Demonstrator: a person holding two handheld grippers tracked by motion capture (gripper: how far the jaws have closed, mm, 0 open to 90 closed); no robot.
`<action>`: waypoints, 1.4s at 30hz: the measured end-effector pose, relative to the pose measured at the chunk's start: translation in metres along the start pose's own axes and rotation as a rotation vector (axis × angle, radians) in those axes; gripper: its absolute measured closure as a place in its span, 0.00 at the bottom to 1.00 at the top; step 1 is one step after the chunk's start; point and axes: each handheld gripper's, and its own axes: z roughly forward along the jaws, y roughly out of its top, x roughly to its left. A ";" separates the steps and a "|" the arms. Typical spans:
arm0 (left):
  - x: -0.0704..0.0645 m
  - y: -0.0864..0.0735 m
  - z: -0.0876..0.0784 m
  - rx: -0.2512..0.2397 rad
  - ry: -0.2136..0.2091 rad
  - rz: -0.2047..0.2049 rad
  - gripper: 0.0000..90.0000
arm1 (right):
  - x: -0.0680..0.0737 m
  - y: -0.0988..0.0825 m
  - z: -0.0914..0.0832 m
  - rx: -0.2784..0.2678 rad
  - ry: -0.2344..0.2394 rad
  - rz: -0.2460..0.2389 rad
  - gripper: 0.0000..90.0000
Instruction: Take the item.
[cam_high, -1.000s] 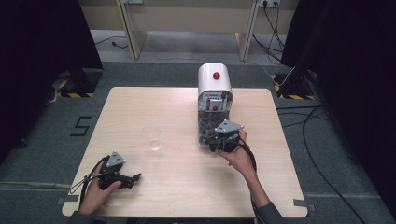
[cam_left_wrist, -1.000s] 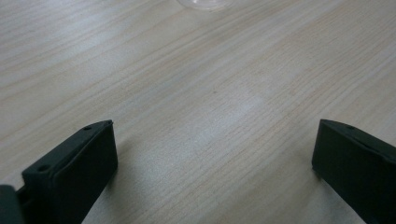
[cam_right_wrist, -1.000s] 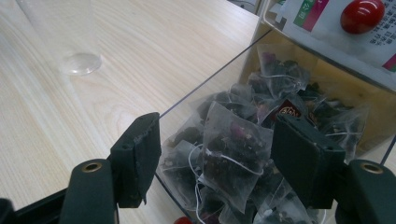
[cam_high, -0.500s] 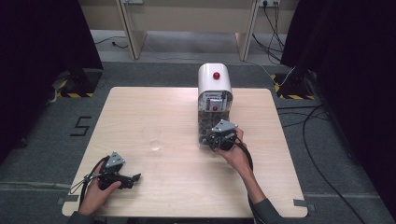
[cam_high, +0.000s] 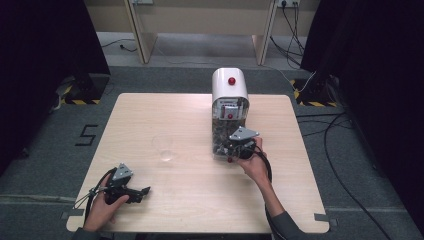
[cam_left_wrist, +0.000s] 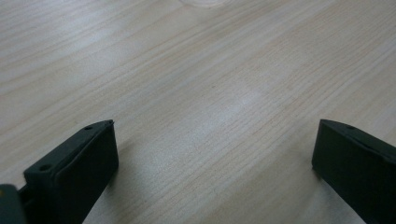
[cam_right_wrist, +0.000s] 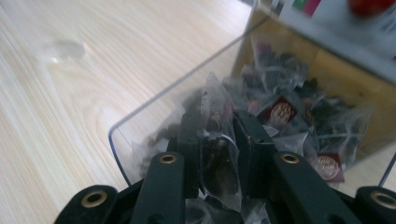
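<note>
The right gripper (cam_right_wrist: 219, 140) had its jaws clamped on a tea bag (cam_right_wrist: 215, 154) inside the clear dispenser bin (cam_right_wrist: 140, 126). Neighbouring bags might have snagged and spilled. The left gripper (cam_left_wrist: 215, 154), near-left on the table (cam_high: 165, 115), had its jaws apart.

A dispenser (cam_high: 229, 107) stands right of the table's (cam_high: 150, 115) centre. A clear cup (cam_high: 163, 148) sits left of it. Tea bags (cam_right_wrist: 289, 112) lie in its tray (cam_right_wrist: 140, 135), lower right of the right gripper view.
</note>
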 end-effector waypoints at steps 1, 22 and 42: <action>0.000 0.000 0.000 0.000 0.000 0.001 0.00 | 0.000 0.001 -0.002 -0.010 0.000 0.004 0.83; 0.000 0.000 0.000 0.000 -0.002 0.000 0.00 | -0.001 0.012 -0.021 -0.092 0.010 0.009 0.83; 0.000 0.000 0.000 -0.002 0.003 -0.004 0.00 | 0.016 0.030 -0.021 -0.163 0.065 -0.013 0.83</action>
